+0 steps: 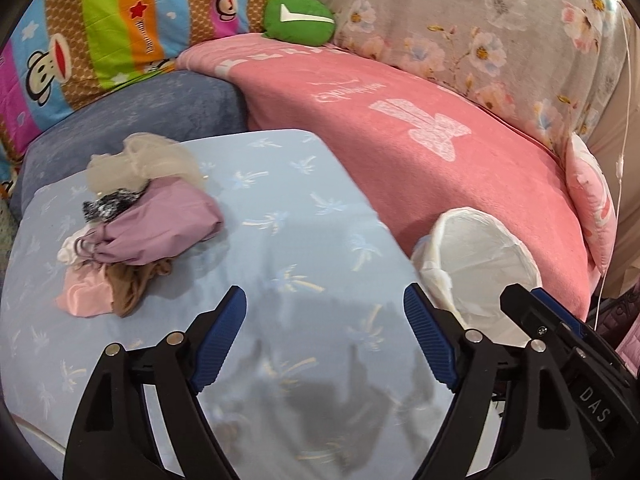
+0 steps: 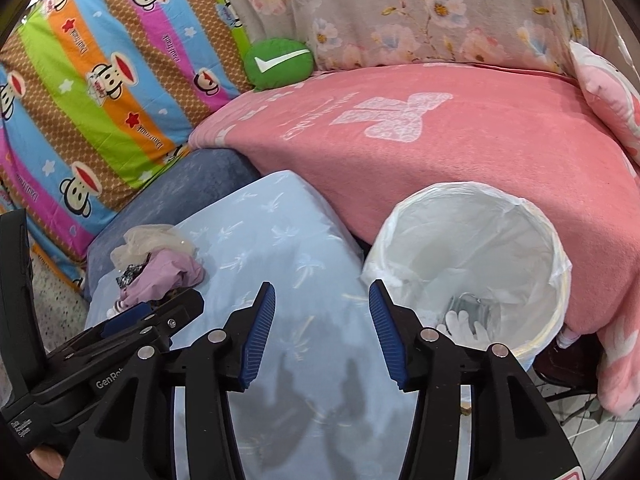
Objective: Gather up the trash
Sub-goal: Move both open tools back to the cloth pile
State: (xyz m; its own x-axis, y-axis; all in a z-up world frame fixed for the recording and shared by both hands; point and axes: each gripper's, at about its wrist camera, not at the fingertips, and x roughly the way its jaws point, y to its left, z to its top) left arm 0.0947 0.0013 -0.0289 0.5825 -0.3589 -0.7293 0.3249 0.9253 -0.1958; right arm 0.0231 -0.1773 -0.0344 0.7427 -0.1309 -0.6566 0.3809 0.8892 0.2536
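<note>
A pile of crumpled trash [image 1: 136,224] lies on the light blue cushion [image 1: 280,208]: a clear plastic wrap, a mauve bag, a black-and-white scrap and pink and tan pieces. It also shows in the right wrist view [image 2: 158,266]. A white bin with a plastic liner [image 2: 472,264] stands right of the cushion and holds some white and grey items; it also shows in the left wrist view [image 1: 476,264]. My left gripper [image 1: 325,306] is open and empty above the cushion, right of the pile. My right gripper [image 2: 322,300] is open and empty, between cushion and bin.
A pink blanket [image 1: 420,152] covers the sofa behind the bin. A green round cushion [image 1: 300,18], a striped monkey-print quilt [image 2: 92,80] and a floral cover [image 2: 420,12] lie behind. A dark blue cushion [image 1: 132,120] sits behind the pile.
</note>
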